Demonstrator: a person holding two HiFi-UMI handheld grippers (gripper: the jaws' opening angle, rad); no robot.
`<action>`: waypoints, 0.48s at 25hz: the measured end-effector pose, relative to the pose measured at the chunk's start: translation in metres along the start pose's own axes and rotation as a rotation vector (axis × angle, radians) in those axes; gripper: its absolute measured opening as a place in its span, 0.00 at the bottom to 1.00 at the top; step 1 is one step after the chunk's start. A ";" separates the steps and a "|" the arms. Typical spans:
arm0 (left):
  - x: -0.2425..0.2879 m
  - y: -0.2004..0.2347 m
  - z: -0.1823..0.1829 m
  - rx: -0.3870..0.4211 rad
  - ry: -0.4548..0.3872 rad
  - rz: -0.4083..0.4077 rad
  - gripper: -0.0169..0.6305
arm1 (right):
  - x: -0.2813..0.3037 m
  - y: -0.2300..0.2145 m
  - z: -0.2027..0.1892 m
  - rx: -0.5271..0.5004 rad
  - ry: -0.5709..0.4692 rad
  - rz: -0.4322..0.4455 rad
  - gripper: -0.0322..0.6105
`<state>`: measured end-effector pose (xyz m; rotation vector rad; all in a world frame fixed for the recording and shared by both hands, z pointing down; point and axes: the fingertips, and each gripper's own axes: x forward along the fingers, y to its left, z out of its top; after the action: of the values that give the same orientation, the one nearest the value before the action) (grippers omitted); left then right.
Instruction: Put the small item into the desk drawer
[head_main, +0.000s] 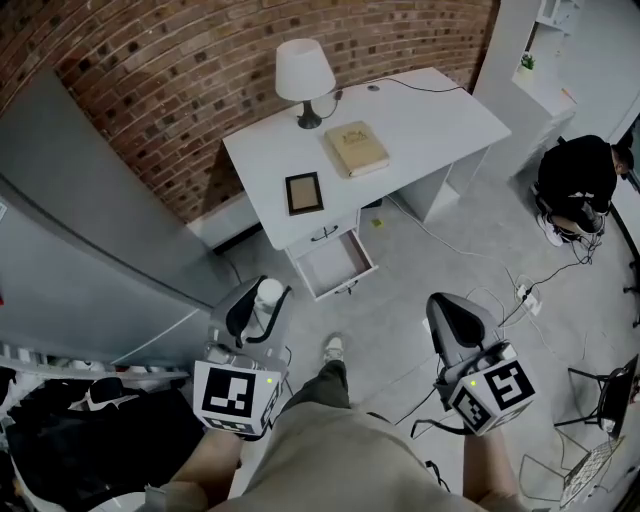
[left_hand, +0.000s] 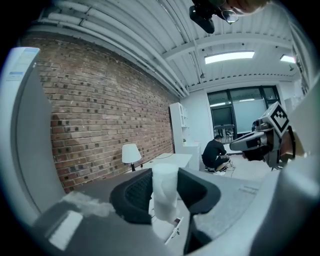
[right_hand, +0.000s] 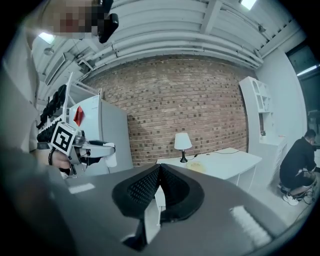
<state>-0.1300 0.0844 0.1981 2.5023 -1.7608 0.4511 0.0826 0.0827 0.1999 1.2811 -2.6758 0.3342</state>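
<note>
My left gripper is shut on a small white cylinder-shaped item, which stands upright between the black pads in the left gripper view. The white desk stands ahead against the brick wall. Its top drawer is pulled open and looks empty. My right gripper hangs at the lower right, its jaws pressed together with nothing between them. Both grippers are well short of the drawer, above the floor. The right gripper view also catches the left gripper with the white item.
On the desk stand a white lamp, a tan book and a small picture frame. A person in black crouches at the right among floor cables. A grey cabinet is at my left.
</note>
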 end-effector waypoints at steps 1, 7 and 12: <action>0.013 0.007 -0.003 0.009 0.015 -0.010 0.25 | 0.013 -0.005 0.000 0.005 0.011 -0.002 0.06; 0.099 0.042 -0.021 0.081 0.092 -0.077 0.25 | 0.096 -0.041 0.000 0.037 0.069 -0.035 0.05; 0.163 0.058 -0.049 0.100 0.157 -0.163 0.25 | 0.156 -0.063 -0.007 0.077 0.109 -0.061 0.05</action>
<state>-0.1436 -0.0749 0.2806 2.5694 -1.5004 0.7183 0.0356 -0.0704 0.2519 1.3222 -2.5507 0.4885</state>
